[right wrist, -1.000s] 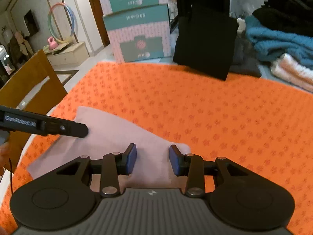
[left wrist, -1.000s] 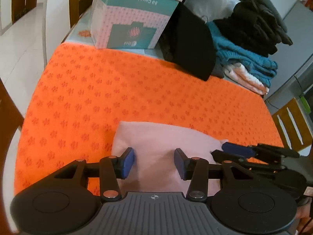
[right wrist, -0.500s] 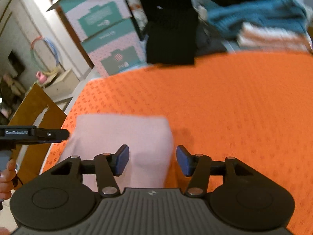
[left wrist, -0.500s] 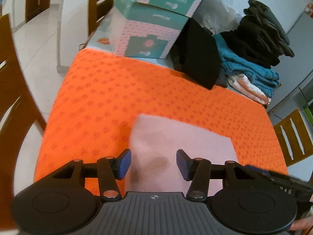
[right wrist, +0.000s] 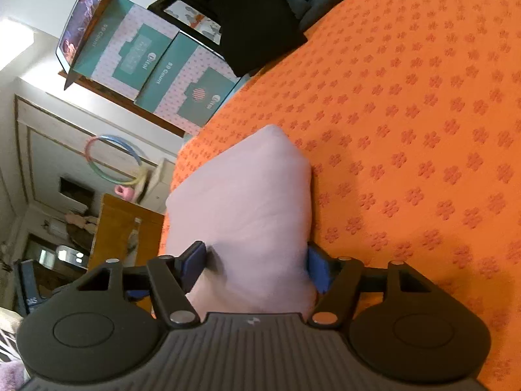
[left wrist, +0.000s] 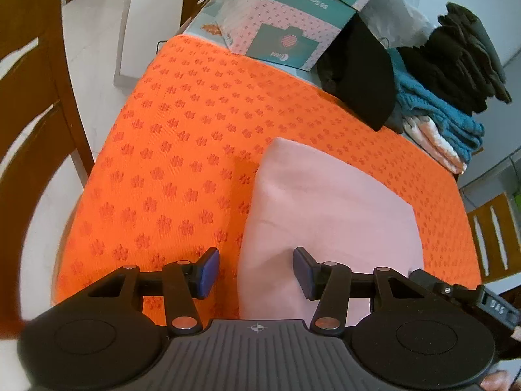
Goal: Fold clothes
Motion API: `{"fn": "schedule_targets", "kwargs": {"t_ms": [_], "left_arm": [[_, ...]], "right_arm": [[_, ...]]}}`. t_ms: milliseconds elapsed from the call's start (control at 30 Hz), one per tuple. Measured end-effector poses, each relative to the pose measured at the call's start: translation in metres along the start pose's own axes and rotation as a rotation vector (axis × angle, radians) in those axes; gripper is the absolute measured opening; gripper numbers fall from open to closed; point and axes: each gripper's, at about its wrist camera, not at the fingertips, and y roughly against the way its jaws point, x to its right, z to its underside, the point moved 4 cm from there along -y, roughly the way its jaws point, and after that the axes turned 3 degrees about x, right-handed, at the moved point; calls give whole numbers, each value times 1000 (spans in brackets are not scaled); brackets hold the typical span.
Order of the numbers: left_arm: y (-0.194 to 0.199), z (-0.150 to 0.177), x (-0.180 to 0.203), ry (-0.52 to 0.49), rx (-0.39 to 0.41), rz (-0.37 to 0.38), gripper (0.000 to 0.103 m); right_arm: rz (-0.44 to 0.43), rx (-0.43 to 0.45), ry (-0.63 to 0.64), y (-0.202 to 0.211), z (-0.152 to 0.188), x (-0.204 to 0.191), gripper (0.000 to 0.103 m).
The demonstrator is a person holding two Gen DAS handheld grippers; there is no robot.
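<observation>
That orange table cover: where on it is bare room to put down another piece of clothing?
The orange cover is bare left of the pink cloth, up to the tissue boxes, and also right of it. The far edge is crowded: black garment, stacked clothes.

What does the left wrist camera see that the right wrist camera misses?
Only the left wrist view shows the stack of dark, teal and white folded clothes and the other gripper's tip.

Only the right wrist view shows the colourful hoop and the open box flap.

Both show the folded pink cloth, the orange patterned tablecloth and the teal-and-pink boxes.
</observation>
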Motion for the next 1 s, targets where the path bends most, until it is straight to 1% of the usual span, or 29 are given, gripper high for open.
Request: {"fn": "schedule_targets", "kwargs": {"t_ms": [133,200,333,400,533,567,600,633,700,767,900,1000], "left_arm": [[-1,1,-3,29,-4,11,53],[-3,2,-5,42,-9,17,53],[-4,1,-8,65,-18,27,53],[-5,1,-9,69,-17,25,52],[-4,2,-11,75,-15,29,52],[-4,2,-11,77,-15,32,52],[-4,1,-11,76,-16,33,52],[-4,1,-11,75,-17,35,53],[-4,1,-11,76,-16,41,53],[-2,0,-10,82,-12,49,53],[9,-3,-5,85,10,66,52],[21,-5,0,81,29,78,52]], "right_arm": [[-45,17,-54,-2,1,-1,74],[-35,13,-28,-6,2,-5,74],[-49,4,-11,-19,-2,-15,76],[-55,0,-2,-26,-4,-20,72],[-69,-9,14,-39,-8,-30,72],[-73,-11,19,-42,-9,-33,70],[-72,-12,20,-44,-11,-35,64],[-65,-12,15,-45,-12,-35,61],[-52,-12,5,-45,-14,-35,49],[-46,-9,-2,-41,-17,-37,44],[-43,13,17,-20,-20,-45,41],[10,45,73,2,-32,-52,41]]}}
